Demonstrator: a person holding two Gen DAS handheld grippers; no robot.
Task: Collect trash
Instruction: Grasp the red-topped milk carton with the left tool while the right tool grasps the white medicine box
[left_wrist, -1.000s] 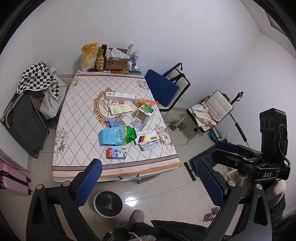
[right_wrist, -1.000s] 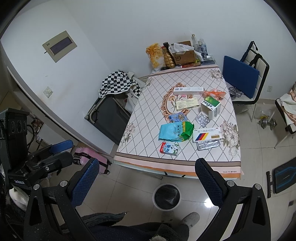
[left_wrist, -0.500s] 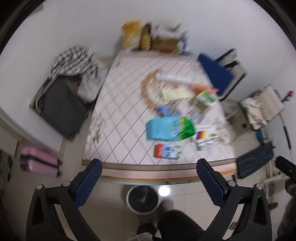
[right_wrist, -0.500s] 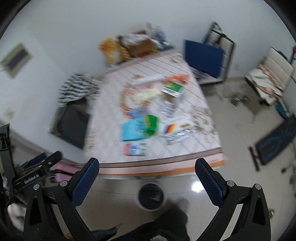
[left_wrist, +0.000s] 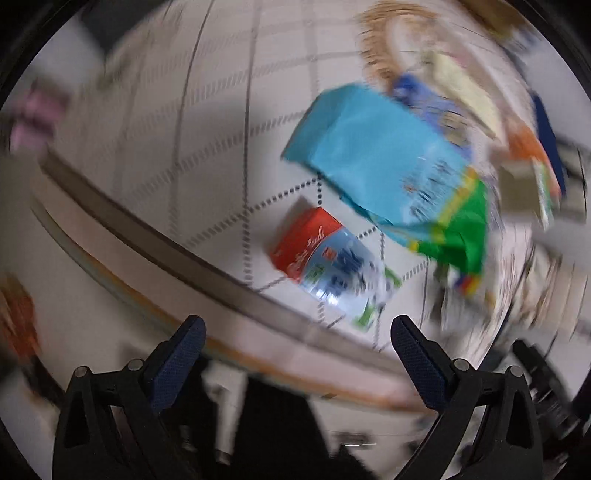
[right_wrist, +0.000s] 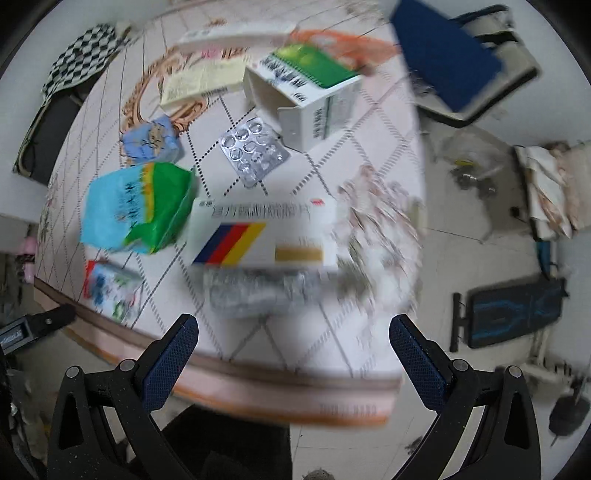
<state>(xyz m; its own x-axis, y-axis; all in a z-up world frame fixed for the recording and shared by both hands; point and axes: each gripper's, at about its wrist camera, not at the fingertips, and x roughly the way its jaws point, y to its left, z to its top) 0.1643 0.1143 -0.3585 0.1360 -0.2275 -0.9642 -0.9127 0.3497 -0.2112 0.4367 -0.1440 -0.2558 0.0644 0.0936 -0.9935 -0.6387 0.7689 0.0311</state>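
Trash lies on a table with a diamond-pattern cloth (left_wrist: 155, 155). My left gripper (left_wrist: 297, 332) is open and empty, just short of a red and blue flattened carton (left_wrist: 328, 258) near the table's front edge; a blue and green bag (left_wrist: 391, 173) lies beyond it. My right gripper (right_wrist: 293, 330) is open and empty above the front edge (right_wrist: 280, 380), just short of a silver blister pack (right_wrist: 258, 295) and a white striped medicine box (right_wrist: 262, 236). The bag (right_wrist: 133, 210) and carton (right_wrist: 110, 288) show to its left. Both views are blurred.
Farther on the table are an open green and white box (right_wrist: 310, 92), a second blister pack (right_wrist: 253, 149), a small blue packet (right_wrist: 153, 142) and a leaflet (right_wrist: 201, 81). A blue chair (right_wrist: 447, 51) stands right of the table. A dark mat (right_wrist: 517, 314) lies on the floor.
Both grippers have come down and forward from high above the room to just over the table's front edge. The trash now fills both views. Both stay open.
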